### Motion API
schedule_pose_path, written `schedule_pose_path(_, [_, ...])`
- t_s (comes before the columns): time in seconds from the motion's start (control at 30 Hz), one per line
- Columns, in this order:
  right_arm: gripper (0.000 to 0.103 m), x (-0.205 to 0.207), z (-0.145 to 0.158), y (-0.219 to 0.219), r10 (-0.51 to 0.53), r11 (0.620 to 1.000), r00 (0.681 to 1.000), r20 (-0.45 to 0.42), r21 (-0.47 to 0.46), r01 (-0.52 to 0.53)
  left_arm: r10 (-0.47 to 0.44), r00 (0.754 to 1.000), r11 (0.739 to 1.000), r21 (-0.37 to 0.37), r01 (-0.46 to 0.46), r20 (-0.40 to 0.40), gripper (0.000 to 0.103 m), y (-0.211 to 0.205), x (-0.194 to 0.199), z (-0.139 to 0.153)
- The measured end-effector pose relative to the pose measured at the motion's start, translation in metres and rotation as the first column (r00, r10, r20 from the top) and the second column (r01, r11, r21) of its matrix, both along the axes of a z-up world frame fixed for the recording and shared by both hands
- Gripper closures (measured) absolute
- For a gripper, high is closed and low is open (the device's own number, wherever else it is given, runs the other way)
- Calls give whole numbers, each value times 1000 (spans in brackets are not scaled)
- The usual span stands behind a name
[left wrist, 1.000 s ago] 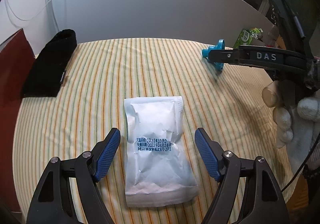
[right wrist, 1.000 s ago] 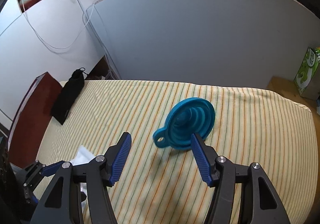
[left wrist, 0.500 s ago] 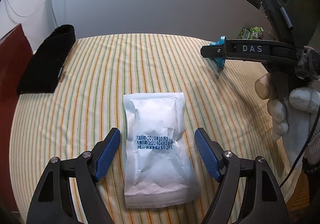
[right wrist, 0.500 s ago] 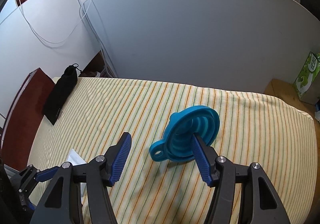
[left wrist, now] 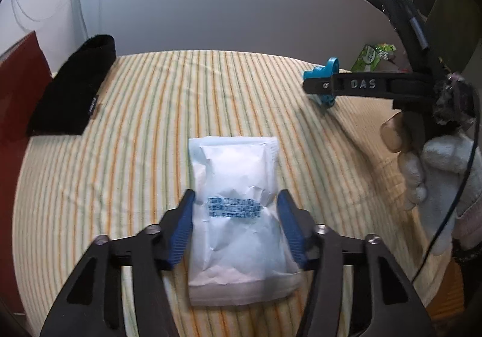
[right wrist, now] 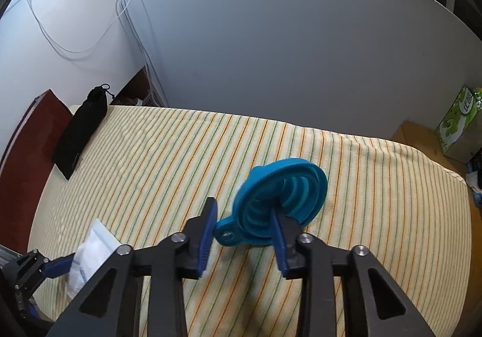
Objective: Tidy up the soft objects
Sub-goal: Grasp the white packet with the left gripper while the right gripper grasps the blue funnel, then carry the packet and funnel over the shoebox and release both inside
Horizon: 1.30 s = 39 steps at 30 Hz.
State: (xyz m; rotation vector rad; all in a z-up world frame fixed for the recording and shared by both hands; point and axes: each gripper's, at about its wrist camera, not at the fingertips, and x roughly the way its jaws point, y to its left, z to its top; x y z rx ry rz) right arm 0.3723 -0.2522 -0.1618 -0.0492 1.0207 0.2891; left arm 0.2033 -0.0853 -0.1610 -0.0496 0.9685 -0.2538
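A white soft packet [left wrist: 241, 216] with blue print lies on the striped cloth. My left gripper [left wrist: 236, 213] has its blue pads pressed against both sides of the packet. The packet also shows in the right wrist view [right wrist: 90, 252]. A blue collapsible funnel [right wrist: 280, 207] lies on the cloth, tilted. My right gripper [right wrist: 242, 222] has narrowed around the funnel's handle end, with the right pad touching the funnel. The funnel shows in the left wrist view [left wrist: 323, 73] behind the right gripper's finger.
A black pouch [left wrist: 75, 89] lies at the far left of the striped cloth [left wrist: 180, 111], also in the right wrist view [right wrist: 81, 132]. A dark red board [left wrist: 18, 96] stands at the left. A green box [right wrist: 458, 120] sits far right. A grey wall panel [right wrist: 301, 50] stands behind.
Both grippers have closed in: the left pads came together onto the white packet, the right pads narrowed around the blue funnel, which has tipped up.
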Motion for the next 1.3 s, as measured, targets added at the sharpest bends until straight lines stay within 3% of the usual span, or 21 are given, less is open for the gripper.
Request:
schedule_pose_path(0.1, [82, -3, 4, 1, 2, 1000, 1000, 13, -2, -2, 3, 1000, 1000, -12, -3, 3, 66, 2, -2, 1])
schedule_pose_path(0.33, [86, -13, 12, 1, 11, 1000, 999, 41, -12, -11, -9, 1000, 1000, 2, 9, 22, 69, 0, -6, 2])
schedule_pose_path(0.43, [86, -19, 14, 1, 18, 1000, 999, 46, -19, -17, -10, 1000, 999, 50, 8, 28, 65, -7, -7, 4])
schedule_pose_path(0.5, [86, -22, 15, 2, 21, 1000, 998, 51, -24, -19, -16, 1000, 997, 69, 16, 5, 42, -11, -4, 2])
schedule_pose_path(0.63, [86, -29, 18, 2, 25, 999, 998, 56, -27, -23, -13, 1000, 995, 95, 11, 17, 39, -15, -1, -2])
schedule_pose_path(0.7, [87, -31, 19, 1, 26, 999, 998, 60, -32, -24, -11, 1000, 994, 113, 8, 25, 44, -17, -1, -3])
schedule_pose_path(0.77, [87, -33, 19, 2, 29, 999, 998, 61, -35, -27, -10, 999, 991, 136, 4, 45, 57, -18, 3, -3])
schedule_pose_path(0.87, [87, -37, 21, 1, 30, 999, 997, 67, -40, -28, -10, 999, 991, 133, 3, 50, 63, -16, 4, -2])
schedule_pose_path(1.07, [87, -49, 33, -1, 38, 999, 995, 94, -39, -35, 27, 998, 998, 61, -30, 56, 64, 2, -2, 7])
schedule_pose_path(1.3, [87, -67, 49, 1, 47, 999, 993, 109, -5, -47, 28, 994, 1000, -4, -28, 104, 64, 20, -27, 41])
